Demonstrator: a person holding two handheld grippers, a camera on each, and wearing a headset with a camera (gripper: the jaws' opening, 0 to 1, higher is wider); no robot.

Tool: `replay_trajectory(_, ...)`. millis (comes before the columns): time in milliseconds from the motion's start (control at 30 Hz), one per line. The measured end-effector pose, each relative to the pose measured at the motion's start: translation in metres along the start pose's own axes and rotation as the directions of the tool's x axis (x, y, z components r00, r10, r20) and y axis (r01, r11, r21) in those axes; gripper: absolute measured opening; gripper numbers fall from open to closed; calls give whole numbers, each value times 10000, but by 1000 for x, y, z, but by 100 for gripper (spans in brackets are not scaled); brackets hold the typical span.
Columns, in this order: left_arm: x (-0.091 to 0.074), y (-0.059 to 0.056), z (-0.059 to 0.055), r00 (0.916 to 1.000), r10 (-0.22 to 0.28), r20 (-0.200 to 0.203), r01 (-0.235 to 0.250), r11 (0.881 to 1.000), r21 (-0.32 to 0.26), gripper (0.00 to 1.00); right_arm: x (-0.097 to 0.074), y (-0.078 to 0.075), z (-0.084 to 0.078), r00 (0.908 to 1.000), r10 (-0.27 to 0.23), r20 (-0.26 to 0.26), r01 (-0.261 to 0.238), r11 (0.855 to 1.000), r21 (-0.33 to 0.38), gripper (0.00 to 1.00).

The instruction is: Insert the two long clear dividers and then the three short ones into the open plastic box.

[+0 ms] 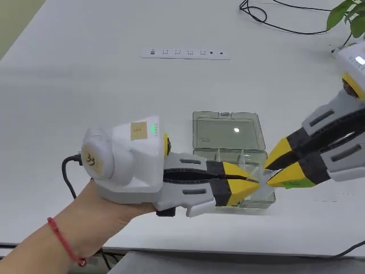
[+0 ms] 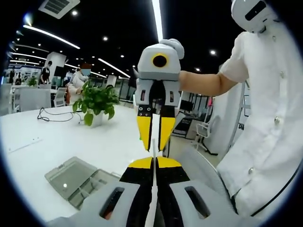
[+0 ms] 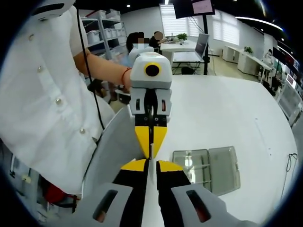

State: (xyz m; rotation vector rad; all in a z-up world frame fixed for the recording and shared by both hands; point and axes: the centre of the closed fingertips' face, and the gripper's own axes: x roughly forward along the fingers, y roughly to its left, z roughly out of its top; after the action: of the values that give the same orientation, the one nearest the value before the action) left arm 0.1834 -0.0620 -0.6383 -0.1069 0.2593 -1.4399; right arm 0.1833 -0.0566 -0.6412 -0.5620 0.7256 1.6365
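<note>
At the near left edge of the white table, the person's left hand, with a red cord bracelet on the wrist, holds the left gripper, which points to the right. Its jaws are pressed together on one end of a thin clear divider, seen edge-on in both gripper views. The right gripper comes in from the right and meets it tip to tip, its jaws clamped on the other end of the same strip. Whether this is a long or a short divider cannot be told. In the head view the meeting tips lie over the near right part of the open plastic box. Some clear pieces seem to stand in its base, but their number is unclear. Its lid lies flat on the table on the far side of the base. Farther back lies a white power strip. At the far right edge are black cables and the leaves of a green plant.
</note>
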Motion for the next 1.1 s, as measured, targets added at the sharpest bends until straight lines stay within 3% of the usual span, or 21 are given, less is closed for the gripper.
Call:
replay_trajectory(200, -1, -1, 0, 10000, -18, 63, 18, 10000, -44, 0, 1, 3, 1, 9999, 86, 69, -86, 10000, -19, 3)
replay_trajectory(1100, -8, 3, -4, 9995, 254, 194, -253, 9997, -56, 0, 7, 2, 6, 9998, 113, 161, -112, 9999, -60, 2)
